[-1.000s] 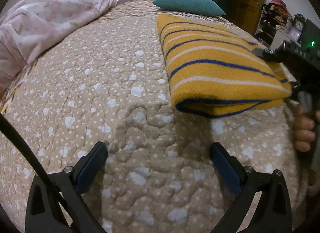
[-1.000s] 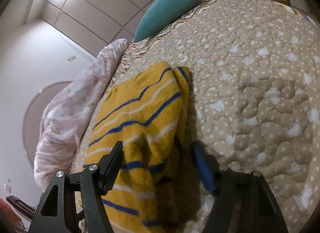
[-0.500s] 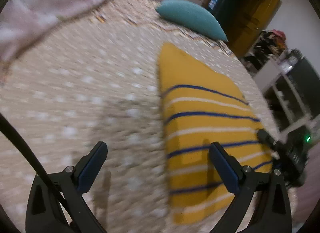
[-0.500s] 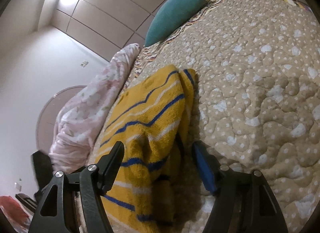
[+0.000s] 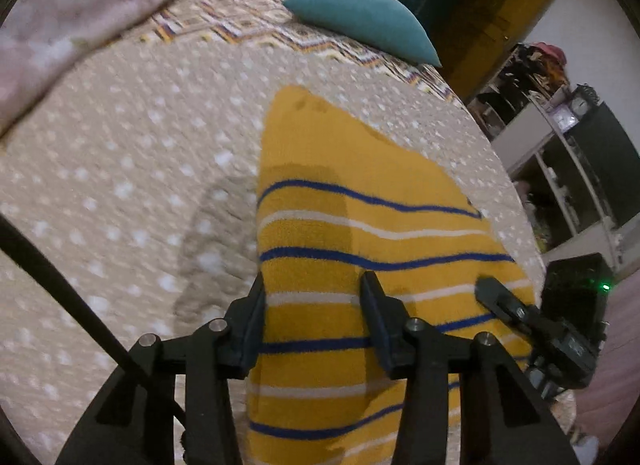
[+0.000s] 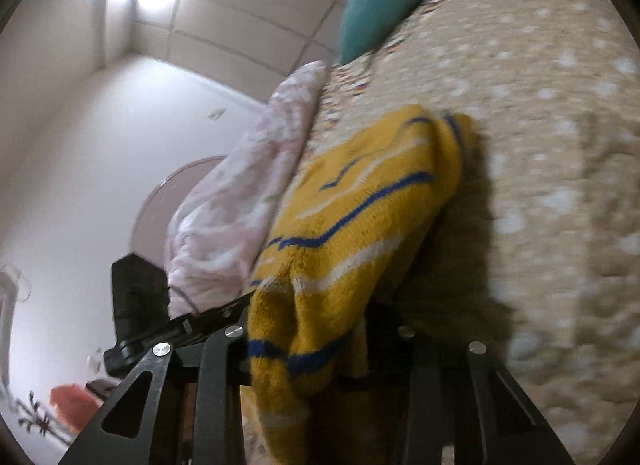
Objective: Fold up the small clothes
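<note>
1. I am looking down along the left gripper (image 5: 314, 297), low in the left wrist frame. Its jaws are closing, and the near left edge of the yellow striped sweater (image 5: 360, 233) is sitting between them.
2. The left finger (image 5: 250, 329) is lying along the sweater's left edge where it meets the quilt (image 5: 120, 185); the right finger (image 5: 378, 321) is resting on the knit further in. I am reading both pads as pressing on the fabric, though motion blur is softening the contact line.
3. The sweater is lying folded on the quilt, running from the bottom centre of the frame up toward the middle, with blue and white stripes crossing it.
4. The right gripper (image 5: 504, 303) is showing at the lower right of the left wrist frame, its finger lying on the sweater's right side.
5. In the right wrist frame, the right gripper (image 6: 308, 329) is closing its jaws too. A bunched fold of the sweater (image 6: 360, 217) is filling the gap between them and draping over the lower centre of the frame, so I am reading it as gripped.
6. The left gripper's body (image 6: 140, 305) is appearing at the lower left of that frame.
7. A teal pillow (image 5: 360, 17) is lying at the top centre, and a pink blanket (image 5: 80, 5) is heaped at the upper left.
</note>
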Tool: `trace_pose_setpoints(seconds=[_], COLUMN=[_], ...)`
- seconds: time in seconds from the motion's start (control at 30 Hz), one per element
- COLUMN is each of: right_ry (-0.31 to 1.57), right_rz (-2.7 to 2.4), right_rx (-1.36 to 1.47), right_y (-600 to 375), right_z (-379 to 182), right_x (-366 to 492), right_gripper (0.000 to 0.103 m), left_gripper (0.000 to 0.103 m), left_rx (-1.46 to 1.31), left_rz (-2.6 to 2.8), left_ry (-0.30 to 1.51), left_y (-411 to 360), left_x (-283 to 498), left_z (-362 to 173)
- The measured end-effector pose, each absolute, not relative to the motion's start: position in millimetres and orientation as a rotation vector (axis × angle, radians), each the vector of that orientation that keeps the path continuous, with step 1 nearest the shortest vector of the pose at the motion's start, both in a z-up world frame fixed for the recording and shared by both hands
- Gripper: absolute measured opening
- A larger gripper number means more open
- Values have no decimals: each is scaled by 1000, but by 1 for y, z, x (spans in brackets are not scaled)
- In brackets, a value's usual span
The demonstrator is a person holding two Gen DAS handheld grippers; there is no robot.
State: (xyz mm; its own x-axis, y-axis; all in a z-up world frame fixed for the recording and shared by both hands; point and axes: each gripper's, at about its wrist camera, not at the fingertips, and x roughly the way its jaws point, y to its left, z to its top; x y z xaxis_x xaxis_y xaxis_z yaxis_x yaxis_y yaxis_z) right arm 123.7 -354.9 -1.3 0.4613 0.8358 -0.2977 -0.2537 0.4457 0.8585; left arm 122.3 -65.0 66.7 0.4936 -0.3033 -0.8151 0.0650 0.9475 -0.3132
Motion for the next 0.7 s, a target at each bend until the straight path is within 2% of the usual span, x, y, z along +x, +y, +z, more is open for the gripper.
trace_pose_setpoints(seconds=[0.07, 0.13, 0.2, 0.27, 0.43, 0.6, 0.63, 0.67, 0.7], right_ry=[835, 854, 865, 859, 835, 878, 889, 897, 899], right_rz=[769, 719, 668, 637, 571, 621, 645, 664, 666], right_rx=[794, 776, 793, 798, 716, 747, 752, 747, 737], right_y=[-347, -347, -354, -360, -363, -360, -358, -357, -357], right_z=[-1, -5, -10, -9, 1, -4, -5, -4, -3], right_x=[122, 122, 123, 120, 109, 98, 94, 90, 87], right_gripper=[40, 46, 49, 49, 54, 55, 50, 41, 38], left_gripper=[45, 56, 72, 76, 78, 78, 78, 78, 78], left_rx=[-248, -286, -334, -370, -446, -510, -491, -463, -412], left_rz=[-192, -162, -140, -136, -173, -253, -268, -273, -272], left_ry=[1038, 1058, 1052, 1046, 1020, 1080, 1090, 1095, 1098], left_y=[-57, -48, -44, -40, -32, -41, -46, -53, -63], left_x=[121, 121, 116, 105, 73, 65, 63, 60, 57], left_z=[63, 52, 46, 41, 29, 21, 22, 23, 24])
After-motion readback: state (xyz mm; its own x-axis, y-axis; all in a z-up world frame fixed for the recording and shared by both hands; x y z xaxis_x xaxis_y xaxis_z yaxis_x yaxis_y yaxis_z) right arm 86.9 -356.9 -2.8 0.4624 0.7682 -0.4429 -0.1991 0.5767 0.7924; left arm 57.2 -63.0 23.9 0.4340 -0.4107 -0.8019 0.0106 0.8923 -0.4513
